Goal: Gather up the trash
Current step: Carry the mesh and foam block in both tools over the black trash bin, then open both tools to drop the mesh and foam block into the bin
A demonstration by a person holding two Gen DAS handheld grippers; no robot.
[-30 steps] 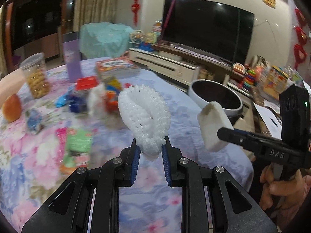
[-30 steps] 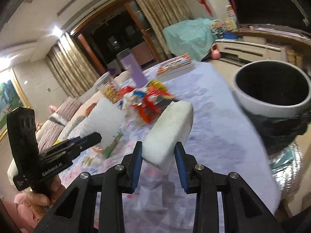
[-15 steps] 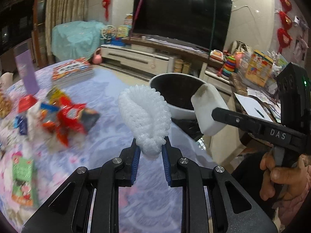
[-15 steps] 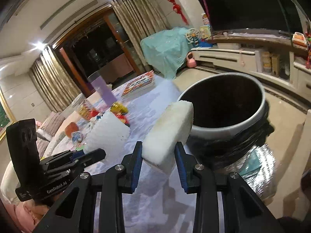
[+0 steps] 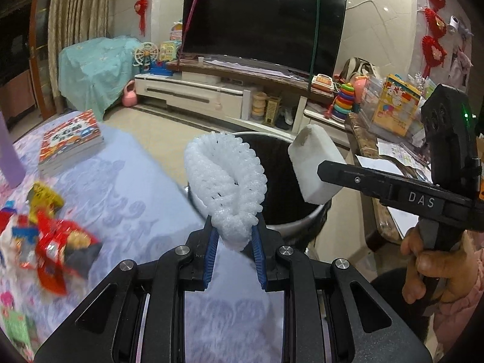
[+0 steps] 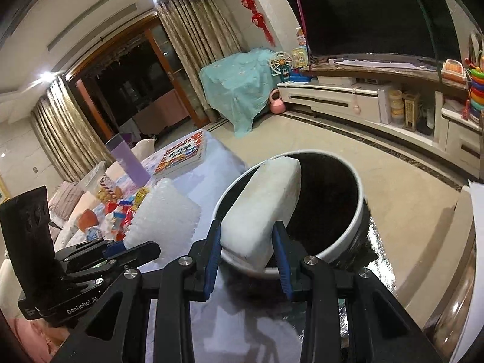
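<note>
Left gripper clamped on foam fruit net, pinched at its bunched lower end, held near rim of trash bin; right gripper clamped on white foam block across its narrow sides, over bin mouth. Both likely very light, soft, squashy, non-slippery; gentle squeeze enough, could cling to pads on release

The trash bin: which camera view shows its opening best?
The right wrist view: the trash bin shows nearly its whole rim and dark inside. In the left wrist view, the foam net and foam block hide much of it.
</note>
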